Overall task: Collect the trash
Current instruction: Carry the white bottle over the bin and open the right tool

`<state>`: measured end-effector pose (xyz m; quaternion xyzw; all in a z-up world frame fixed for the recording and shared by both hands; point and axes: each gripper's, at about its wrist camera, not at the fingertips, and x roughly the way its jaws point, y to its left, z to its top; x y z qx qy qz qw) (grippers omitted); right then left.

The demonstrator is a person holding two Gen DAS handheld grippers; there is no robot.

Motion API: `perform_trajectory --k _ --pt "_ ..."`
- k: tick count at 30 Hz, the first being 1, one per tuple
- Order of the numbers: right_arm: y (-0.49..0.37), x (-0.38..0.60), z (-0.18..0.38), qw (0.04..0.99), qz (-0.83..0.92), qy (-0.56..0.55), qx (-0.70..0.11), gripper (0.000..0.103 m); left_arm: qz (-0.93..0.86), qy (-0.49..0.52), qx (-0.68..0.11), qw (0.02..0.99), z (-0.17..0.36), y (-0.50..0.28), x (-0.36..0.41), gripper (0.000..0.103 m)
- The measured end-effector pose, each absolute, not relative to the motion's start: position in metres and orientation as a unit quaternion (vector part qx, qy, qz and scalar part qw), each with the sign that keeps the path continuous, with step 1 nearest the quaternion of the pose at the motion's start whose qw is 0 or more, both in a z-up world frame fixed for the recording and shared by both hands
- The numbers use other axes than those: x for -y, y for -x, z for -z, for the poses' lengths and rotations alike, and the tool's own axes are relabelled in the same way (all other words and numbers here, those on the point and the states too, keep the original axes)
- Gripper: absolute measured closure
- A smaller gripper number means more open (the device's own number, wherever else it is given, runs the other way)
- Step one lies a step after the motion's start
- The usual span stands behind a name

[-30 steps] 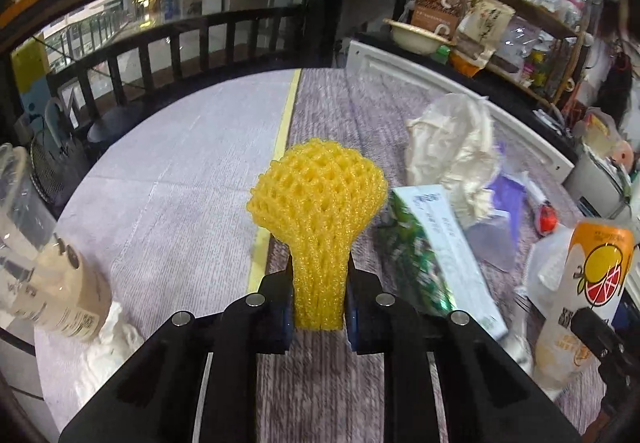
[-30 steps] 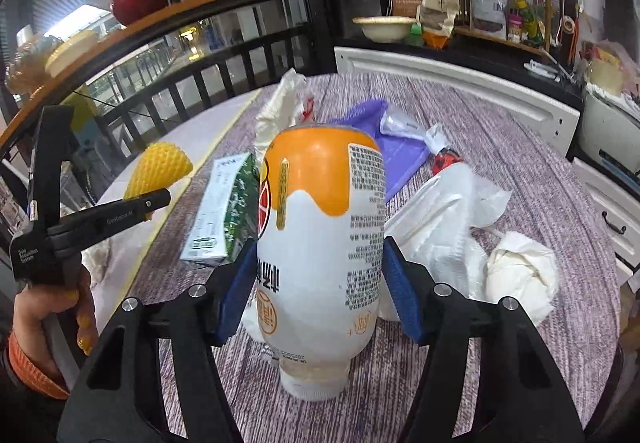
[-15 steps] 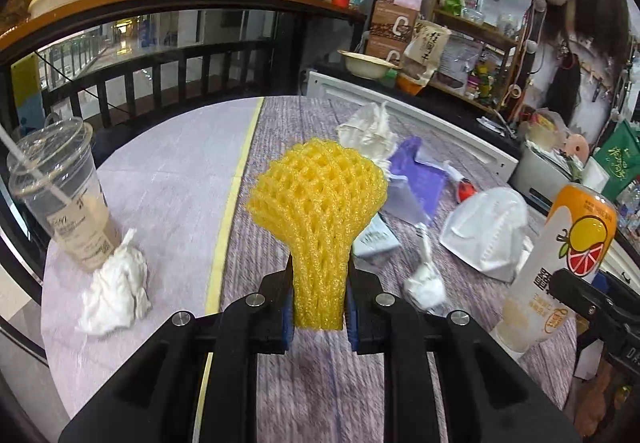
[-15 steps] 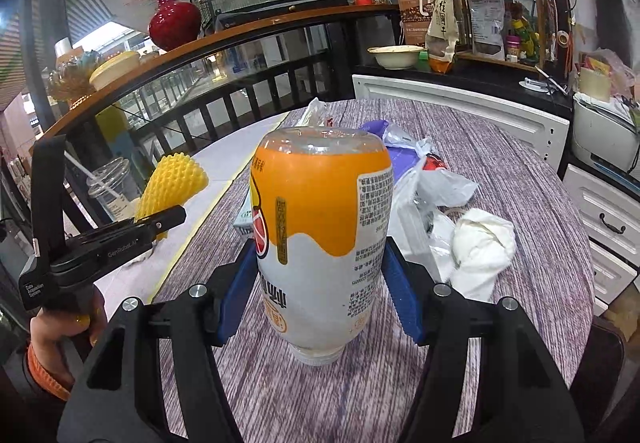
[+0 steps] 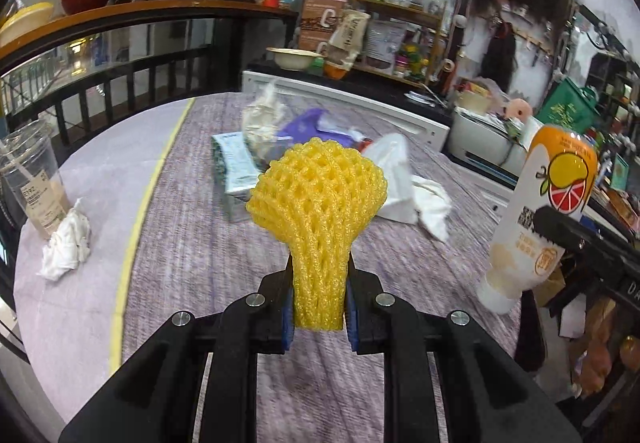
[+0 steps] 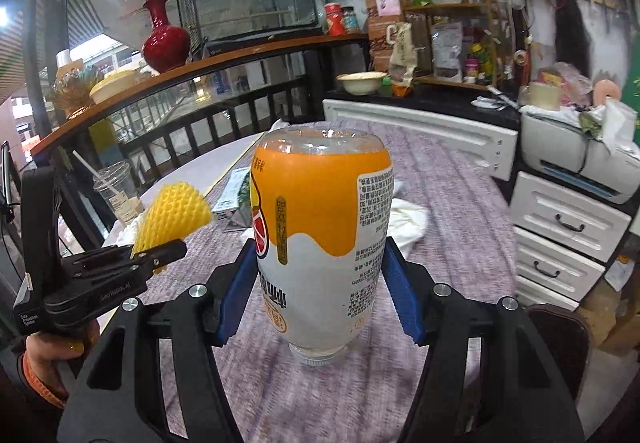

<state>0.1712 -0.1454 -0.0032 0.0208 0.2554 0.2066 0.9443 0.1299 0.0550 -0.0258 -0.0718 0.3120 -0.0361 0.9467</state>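
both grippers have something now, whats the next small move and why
Probably carry both loads off the table toward wherever the trash goes; no bin shows in either view, so look for it first. The left gripper is shut on the yellow foam fruit net, and the right gripper clamps the upside-down orange juice bottle, both lifted clear of the purple tablecloth.

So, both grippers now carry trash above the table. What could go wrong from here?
The left gripper pinches only the narrow end of the soft yellow foam net, so it might slip out. The bottle in the right gripper hangs cap-down and could slide from the smooth pads.
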Motion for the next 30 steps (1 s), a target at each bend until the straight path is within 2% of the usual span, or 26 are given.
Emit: perform_trajectory --k 13,30 --pt "-0.165 0.29 0.026 0.958 -0.063 -0.093 -0.264 0.041 0.123 0.029 -0.308 0.943 0.019 -0.128 0.042 0.084" --pt "-0.202 0.39 0.163 0.913 0.068 -0.115 -0.386 0.041 0.199 -0.008 -0.34 0.919 0.038 -0.155 0.154 0.084"
